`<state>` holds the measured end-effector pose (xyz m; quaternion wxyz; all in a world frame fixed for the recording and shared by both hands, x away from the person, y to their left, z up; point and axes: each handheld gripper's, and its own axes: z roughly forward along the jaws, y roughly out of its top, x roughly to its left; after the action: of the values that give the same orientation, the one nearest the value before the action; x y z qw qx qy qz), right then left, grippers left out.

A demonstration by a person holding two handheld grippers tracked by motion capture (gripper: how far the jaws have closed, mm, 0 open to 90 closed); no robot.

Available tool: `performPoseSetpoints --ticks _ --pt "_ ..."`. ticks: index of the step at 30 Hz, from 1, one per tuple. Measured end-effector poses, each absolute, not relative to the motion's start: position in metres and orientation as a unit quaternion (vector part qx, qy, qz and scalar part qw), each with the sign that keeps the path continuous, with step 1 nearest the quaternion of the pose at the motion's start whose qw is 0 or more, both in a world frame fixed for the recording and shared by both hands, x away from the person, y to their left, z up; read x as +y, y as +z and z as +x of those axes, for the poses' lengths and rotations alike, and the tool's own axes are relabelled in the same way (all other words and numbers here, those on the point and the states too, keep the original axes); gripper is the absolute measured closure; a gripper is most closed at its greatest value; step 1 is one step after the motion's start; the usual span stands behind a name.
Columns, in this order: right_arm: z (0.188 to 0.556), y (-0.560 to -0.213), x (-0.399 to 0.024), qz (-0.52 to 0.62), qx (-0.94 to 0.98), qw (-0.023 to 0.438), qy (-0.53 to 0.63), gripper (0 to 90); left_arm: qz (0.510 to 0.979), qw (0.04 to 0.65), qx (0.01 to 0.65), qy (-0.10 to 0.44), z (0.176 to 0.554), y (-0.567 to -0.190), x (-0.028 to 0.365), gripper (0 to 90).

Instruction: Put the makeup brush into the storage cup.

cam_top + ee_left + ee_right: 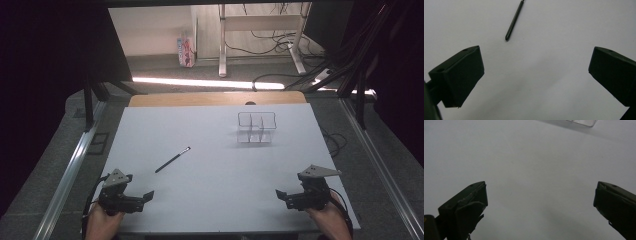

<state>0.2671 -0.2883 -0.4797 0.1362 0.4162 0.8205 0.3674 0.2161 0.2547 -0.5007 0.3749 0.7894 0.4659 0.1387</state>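
A: Nearest you, your left gripper (145, 196) sits by the near-left corner of the worktop (210, 165), your hand (102, 222) behind it at the near edge. Jaws?

B: Spread wide with nothing between them. In the left gripper view (534, 75) the two black jaws stand far apart over bare pale surface.

A: And your right gripper (281, 196)?

B: It mirrors the other, near the near-right corner, jaws pointing inward toward the middle of the worktop. In the right gripper view (539, 202) they too gape, and only plain surface lies between them. Your right hand (330, 220) holds it from the near edge, with the grey three-cornered plate on top.

A: Going farther out, what do you meet first?

B: A thin dark brush (172, 159), lying flat left of centre, well clear of your left gripper. It slants, its lighter tip toward the far right, its dark handle end toward the near left. In the left gripper view the brush (513, 22) lies ahead of the jaws, its rounded end nearest them, touching neither.

A: Beyond that?

B: A clear divided organiser (256, 127) stands upright toward the far edge, right of centre, well apart from the brush. Its compartments look empty, though the clear walls make that hard to tell. A corner of the organiser (582, 122) shows at the top of the right gripper view.
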Motion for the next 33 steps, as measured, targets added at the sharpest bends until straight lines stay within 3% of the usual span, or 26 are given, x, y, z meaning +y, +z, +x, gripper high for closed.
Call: performPoseSetpoints --ticks 12,33 --pt "0.2693 -0.4792 -0.2872 0.397 0.83 0.161 0.356 0.0 0.785 0.385 0.467 0.131 0.2174 -0.5011 0.2567 0.0" --pt "0.2697 -0.4801 -0.2855 0.398 0.833 0.151 0.354 0.0 0.797 0.347 0.475 0.137 0.2188 -0.5012 0.2517 0.1"
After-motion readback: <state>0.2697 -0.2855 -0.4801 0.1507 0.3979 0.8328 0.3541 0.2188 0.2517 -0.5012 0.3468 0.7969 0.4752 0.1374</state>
